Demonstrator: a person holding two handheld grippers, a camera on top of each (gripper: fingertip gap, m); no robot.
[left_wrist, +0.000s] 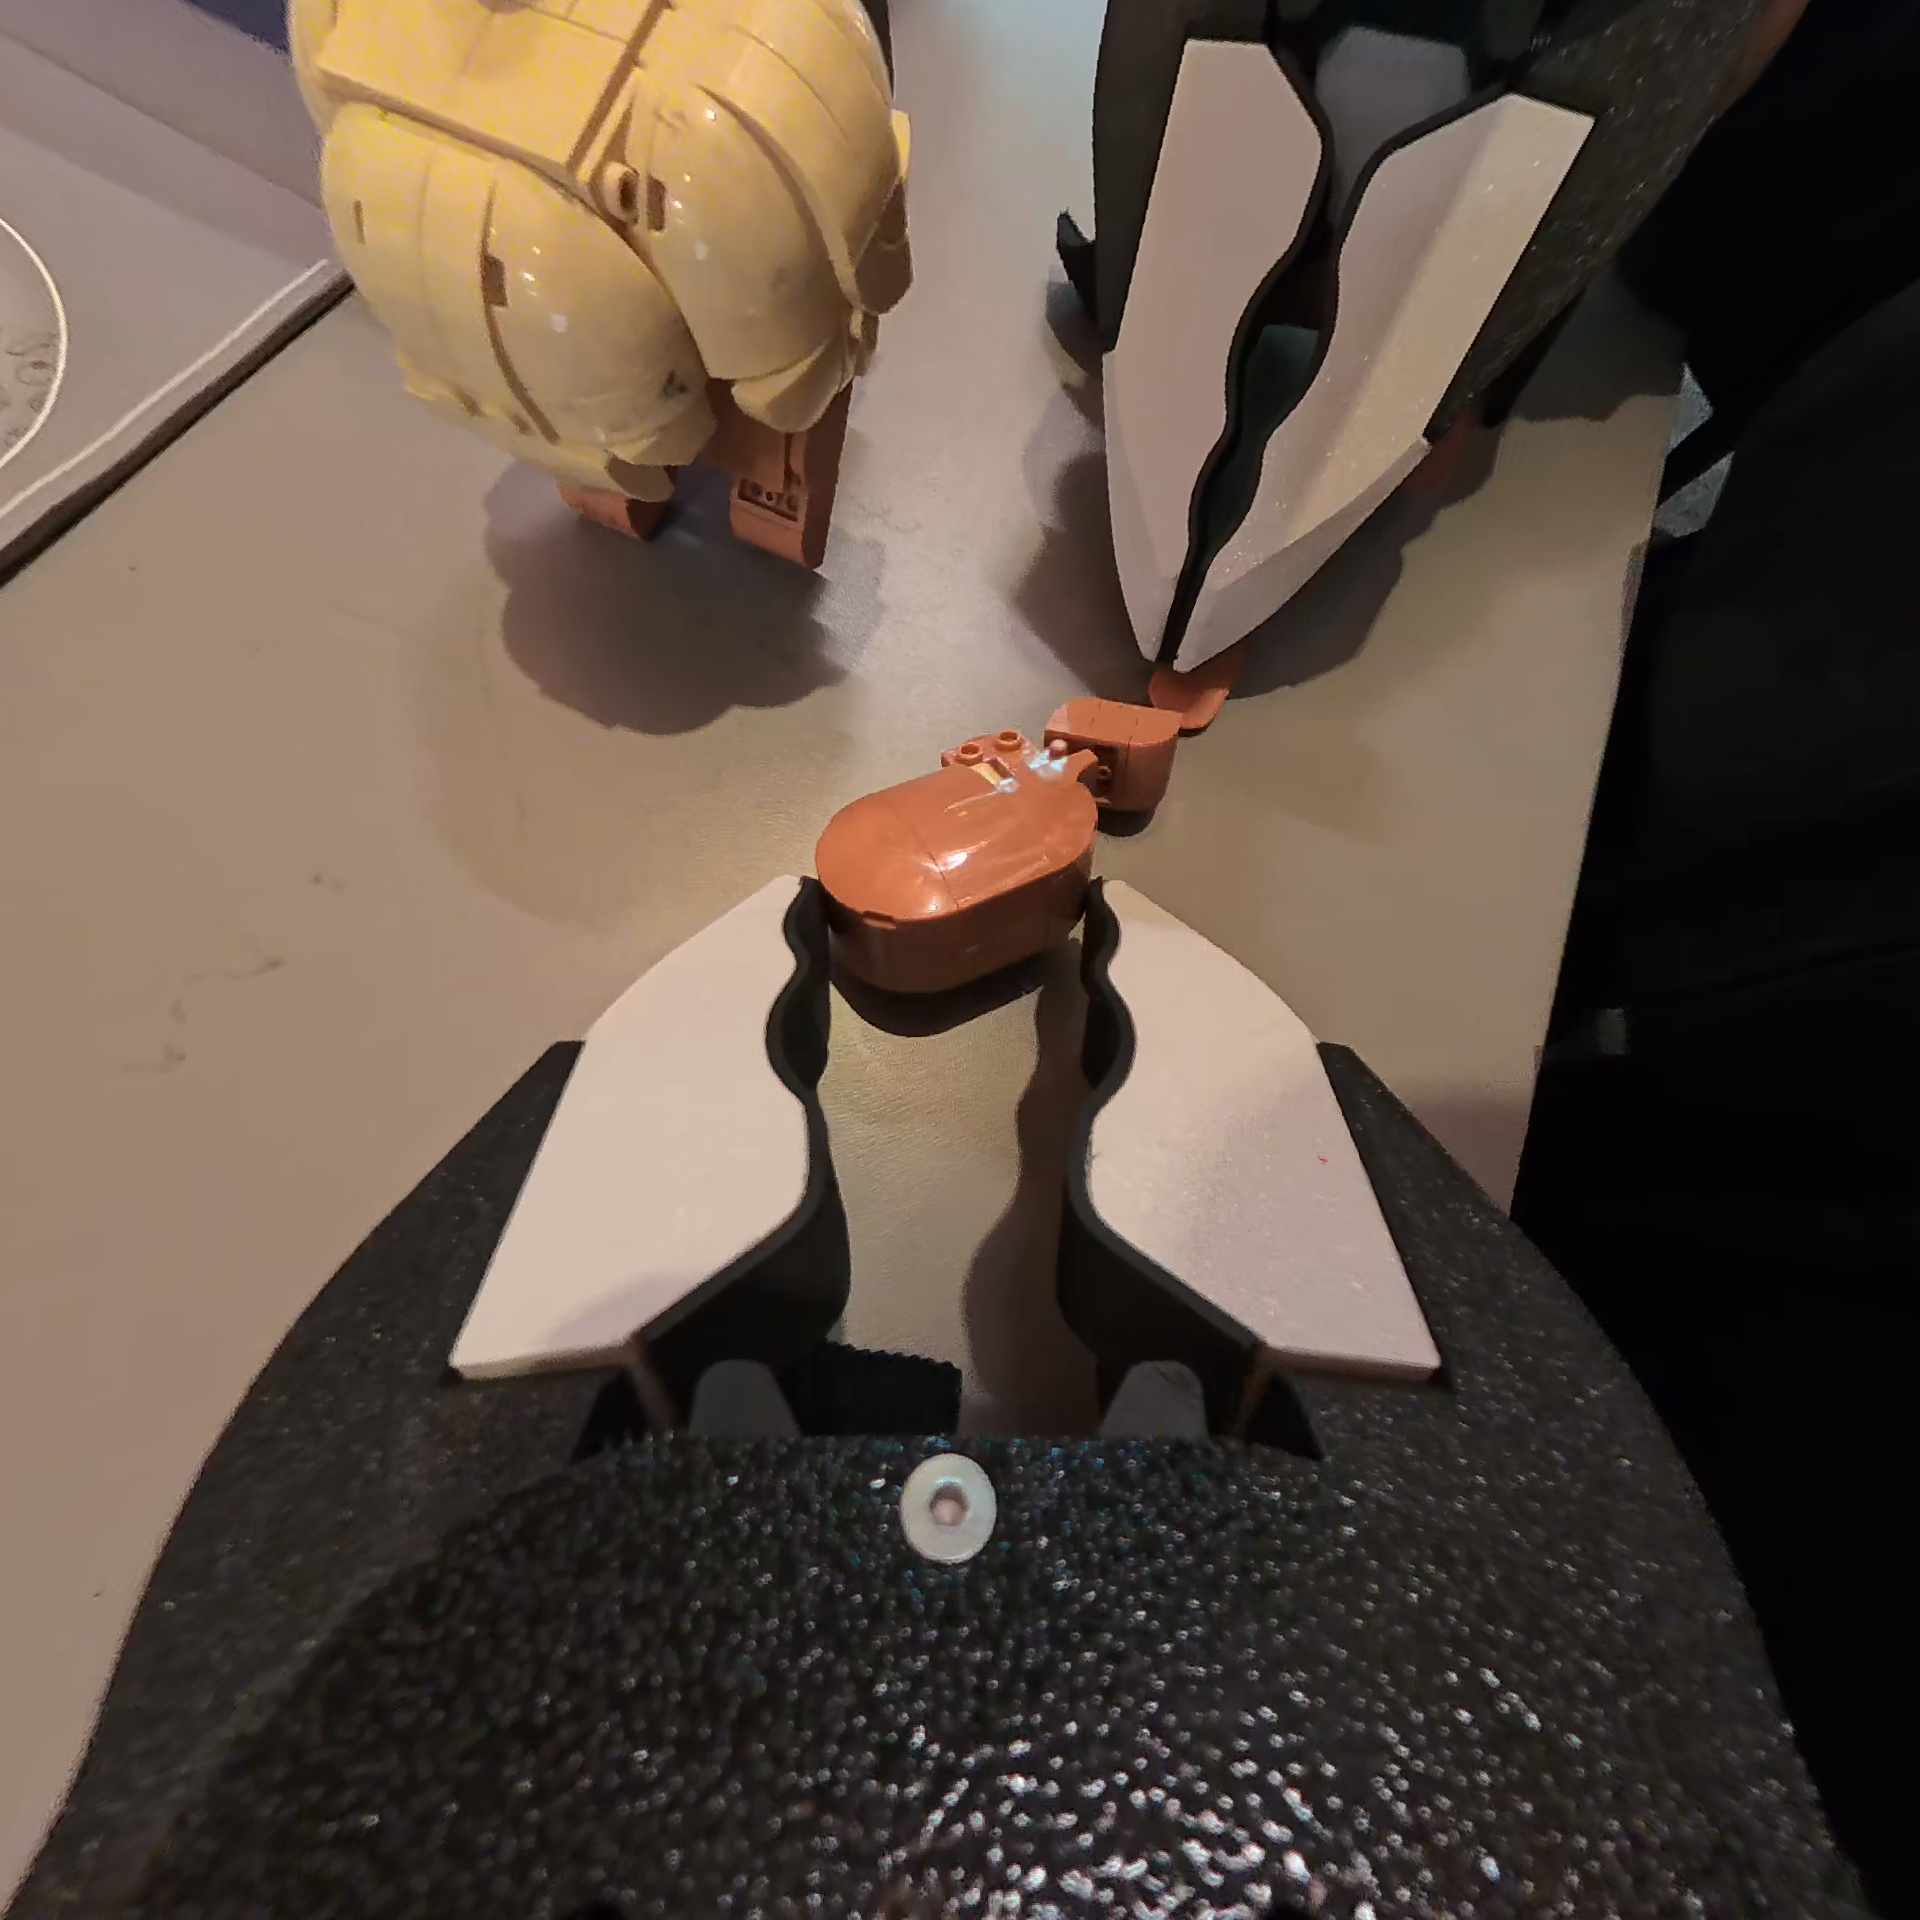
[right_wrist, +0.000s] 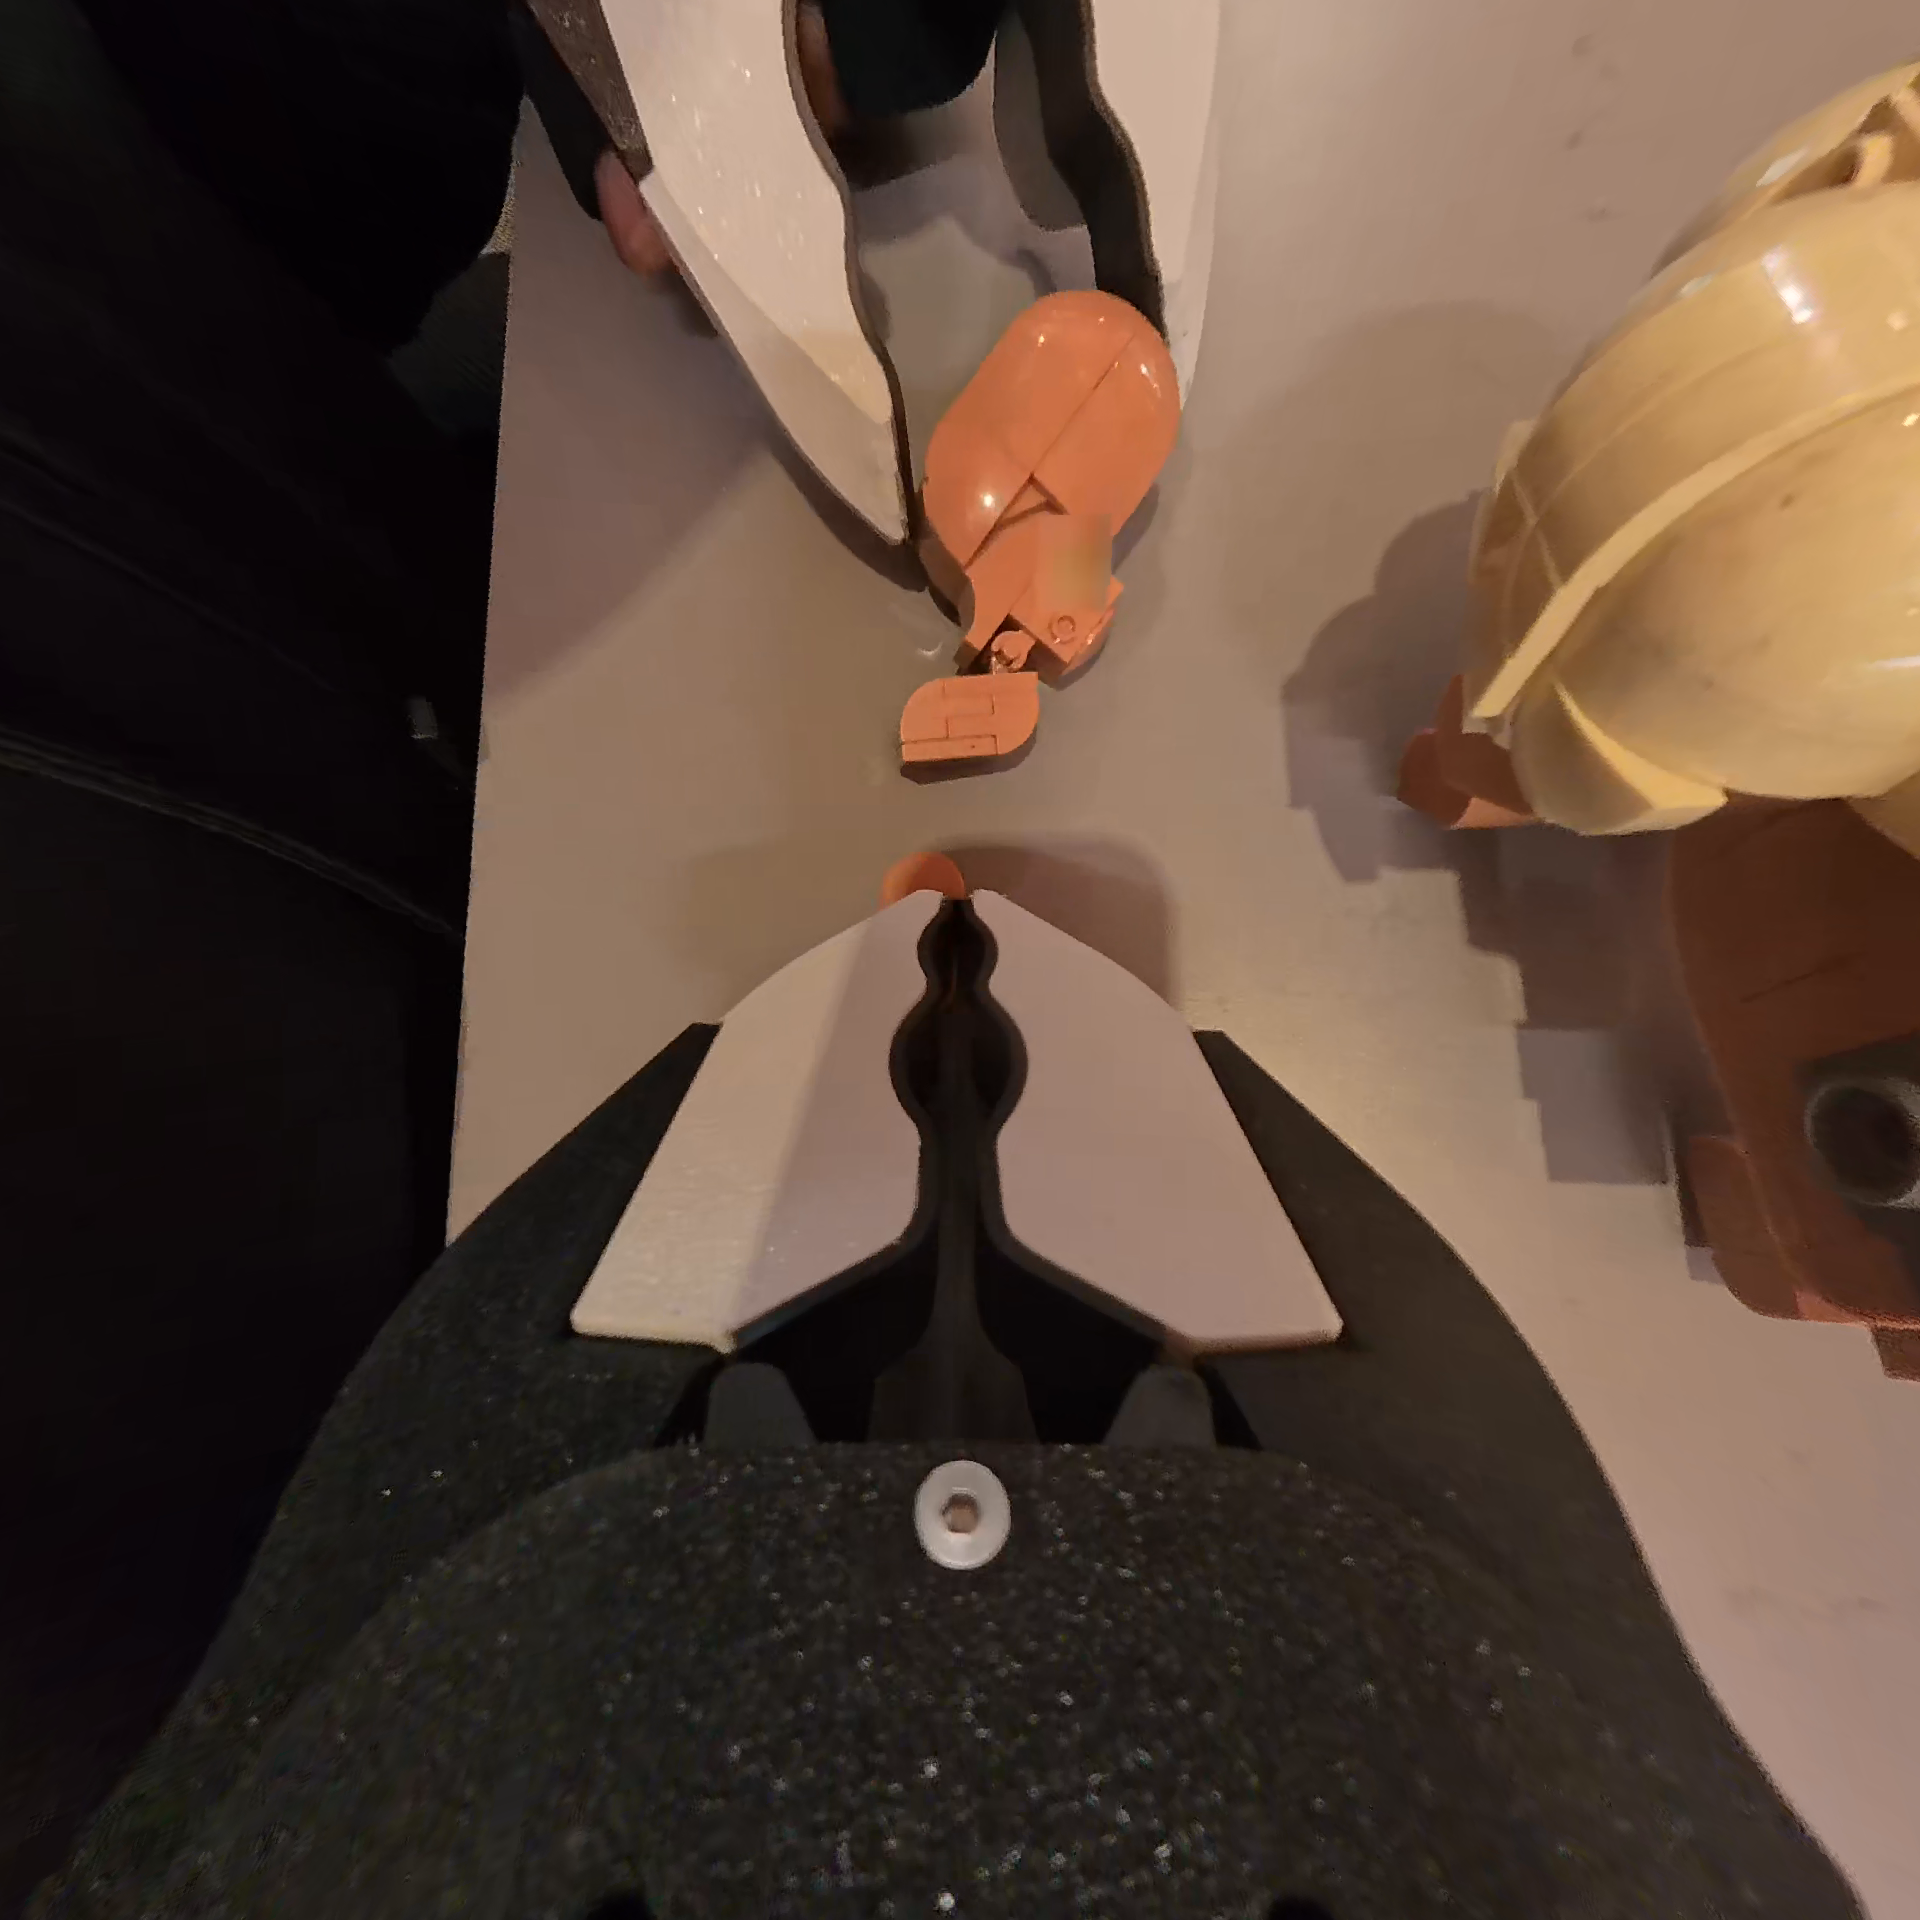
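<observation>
Grey board: far left, flat on the table.
Cream brick model: left of centre, upright on brown feet, well apart from both grippers.
Left gripper: jaws partly open, closed onto the rounded brown piece, a fingertip against each flank.
Rounded brown piece: low on the table, centre.
Small brown block: just beyond it, seemingly linked.
Right gripper: jaws fully closed, tips down at a small brown tab; whether pinched, cannot tell.
</observation>
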